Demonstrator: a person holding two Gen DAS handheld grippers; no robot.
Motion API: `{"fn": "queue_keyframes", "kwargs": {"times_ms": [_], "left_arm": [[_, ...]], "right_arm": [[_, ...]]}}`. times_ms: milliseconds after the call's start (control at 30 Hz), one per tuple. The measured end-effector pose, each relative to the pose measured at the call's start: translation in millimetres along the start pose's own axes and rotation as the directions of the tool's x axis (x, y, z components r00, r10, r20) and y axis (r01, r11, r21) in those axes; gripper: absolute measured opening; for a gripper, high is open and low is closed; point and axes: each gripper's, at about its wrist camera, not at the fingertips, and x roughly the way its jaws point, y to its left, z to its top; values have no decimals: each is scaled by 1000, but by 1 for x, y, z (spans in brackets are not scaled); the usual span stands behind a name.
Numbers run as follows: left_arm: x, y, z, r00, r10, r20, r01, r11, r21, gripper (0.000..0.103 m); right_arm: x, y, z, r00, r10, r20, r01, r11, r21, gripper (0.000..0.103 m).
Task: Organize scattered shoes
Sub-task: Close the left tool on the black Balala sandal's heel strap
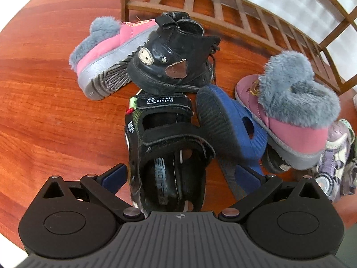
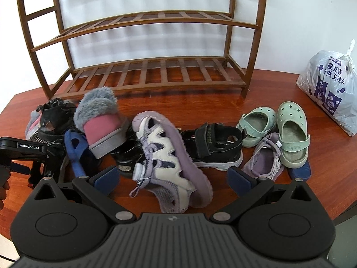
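Note:
Several children's shoes lie scattered on a red-brown table in front of an empty wooden shoe rack (image 2: pixel 147 76). In the left wrist view my left gripper (image 1: pixel 180 174) is open, its fingers on either side of a black strap sandal (image 1: pixel 165 147). Behind it lie a black boot (image 1: pixel 174 60), a pink furry boot on its side (image 1: pixel 107 53), a blue clog (image 1: pixel 232 129) and a second pink furry boot (image 1: pixel 294 107). In the right wrist view my right gripper (image 2: pixel 173 178) is open around a purple-and-white sandal lying on its side (image 2: pixel 169 160). The left gripper's body (image 2: pixel 24 149) shows at far left.
A second black sandal (image 2: pixel 214 145), two green clogs (image 2: pixel 292 134), a purple sandal (image 2: pixel 265 158) and a blue clog's edge (image 2: pixel 301 170) lie to the right. A white plastic bag (image 2: pixel 332 89) stands at the far right. The rack (image 1: pixel 245 11) stands behind the pile.

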Motion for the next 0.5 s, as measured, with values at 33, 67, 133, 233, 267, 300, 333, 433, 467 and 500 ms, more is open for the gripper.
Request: {"fn": "queue_keyframes", "kwargs": {"times_ms": [33,67,133,233,267,300,333,433,467,500], "left_arm": [[5,0,1,1000,12,-6,-12,1000,-1,103],[10,0,2,1000,23,-13,-24,1000,-2,103],[16,2,3,999,27,-23,-28,1000,-13,102],[23,6,3,999,24,-44,-26,999,-43,98],[25,8,2,999,24,-49,-26,998,-51,94],[26,8,2,998,32,-50,-34,998,-52,91],[27,9,1,998,39,-50,-42,998,-53,89],[26,11,-1,998,44,-39,-47,997,-61,86],[25,12,-2,998,44,-34,-46,997,-64,83],[24,12,-3,999,44,-30,-46,997,-67,82]], "right_arm": [[2,-2,1,1000,-1,0,1,1000,2,103],[3,-4,2,1000,-3,-1,3,1000,3,103],[7,-8,4,1000,-5,-1,5,1000,6,103],[11,-14,7,1000,-10,-4,10,1000,9,103],[12,-15,7,1000,-11,-5,11,1000,9,103],[13,-16,8,1000,-12,-7,12,1000,9,103],[15,-17,8,1000,-13,-8,13,1000,9,103],[18,-19,11,1000,-12,-11,12,1000,4,103],[20,-19,12,1000,-10,-12,10,1000,1,103],[21,-19,13,1000,-7,-13,7,1000,-4,103]]}}
